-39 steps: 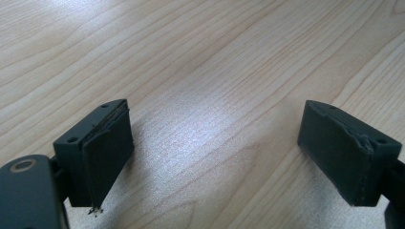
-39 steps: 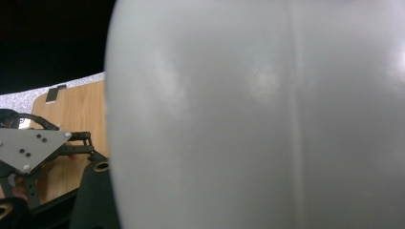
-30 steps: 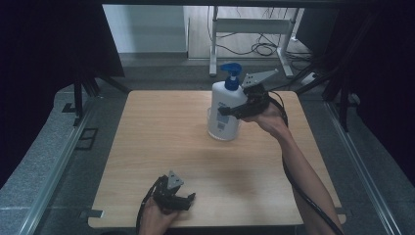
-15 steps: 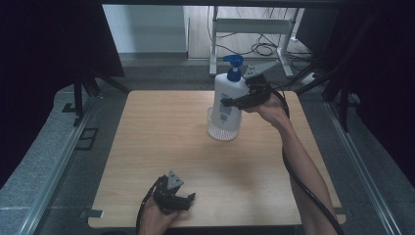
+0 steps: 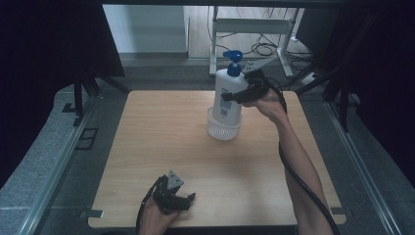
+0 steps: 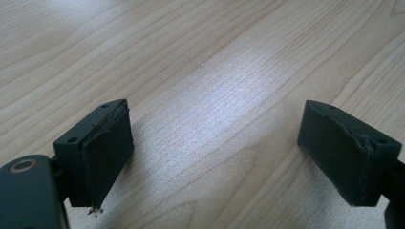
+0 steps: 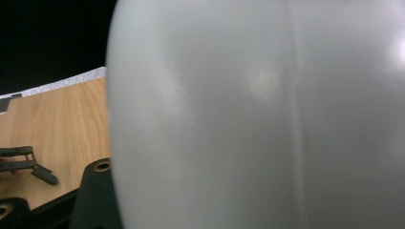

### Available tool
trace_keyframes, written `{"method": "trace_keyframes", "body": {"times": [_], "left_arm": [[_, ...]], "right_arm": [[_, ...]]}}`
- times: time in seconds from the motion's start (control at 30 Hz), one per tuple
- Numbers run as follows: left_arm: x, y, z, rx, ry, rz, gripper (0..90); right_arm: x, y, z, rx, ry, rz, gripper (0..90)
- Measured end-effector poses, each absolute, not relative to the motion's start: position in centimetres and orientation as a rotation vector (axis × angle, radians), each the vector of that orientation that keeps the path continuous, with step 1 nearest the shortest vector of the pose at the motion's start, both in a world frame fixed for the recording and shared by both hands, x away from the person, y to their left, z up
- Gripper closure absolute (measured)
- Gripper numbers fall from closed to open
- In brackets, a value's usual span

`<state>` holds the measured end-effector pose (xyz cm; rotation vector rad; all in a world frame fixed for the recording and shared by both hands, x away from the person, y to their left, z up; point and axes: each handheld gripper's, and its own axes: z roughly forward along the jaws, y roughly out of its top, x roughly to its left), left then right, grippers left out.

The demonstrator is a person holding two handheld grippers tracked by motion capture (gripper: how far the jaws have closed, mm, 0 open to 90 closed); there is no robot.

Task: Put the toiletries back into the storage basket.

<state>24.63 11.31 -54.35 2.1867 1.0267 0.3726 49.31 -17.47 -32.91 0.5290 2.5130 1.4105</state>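
the right gripper [image 5: 234,94] has its fingers closed on the upper body of the white pump bottle [image 5: 226,98], which stands upright with its base down inside the small white mesh basket [image 5: 223,129] toward the far side of the counter [image 5: 161,147]. the blue pump head [image 5: 233,56] points up, clear of the fingers. in the right gripper view the bottle [image 7: 258,114] sits pressed right against the camera, so the grip looks firm, though the fingertips themselves are hidden behind it.

the left gripper [image 5: 171,196] rests low at the near edge of the counter, well apart from the bottle, its fingers [image 6: 102,152] spread wide with nothing but bare wood between them.

to my eye the step in hand is seating the bottle in the basket. i can't tell whether the base is fully down on the basket floor or held a touch above it. the next move, i'd guess, calls for easing it straight down until it settles, then opening the fingers gently and drawing back sideways so the tall bottle doesn't tip the light basket over.
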Motion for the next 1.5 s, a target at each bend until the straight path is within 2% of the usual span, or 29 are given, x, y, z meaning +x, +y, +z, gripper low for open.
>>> {"method": "trace_keyframes", "body": {"times": [0.8,1.5], "left_arm": [[24.6,11.3,-54.4,2.186,1.026,0.372,11.1],[24.6,11.3,-54.3,2.190,1.027,0.370,11.1]], "right_arm": [[52.2,-16.5,-36.5,0.542,2.547,1.349,37.3],[52.7,-16.1,-40.2,0.534,2.591,1.329,37.3]]}}
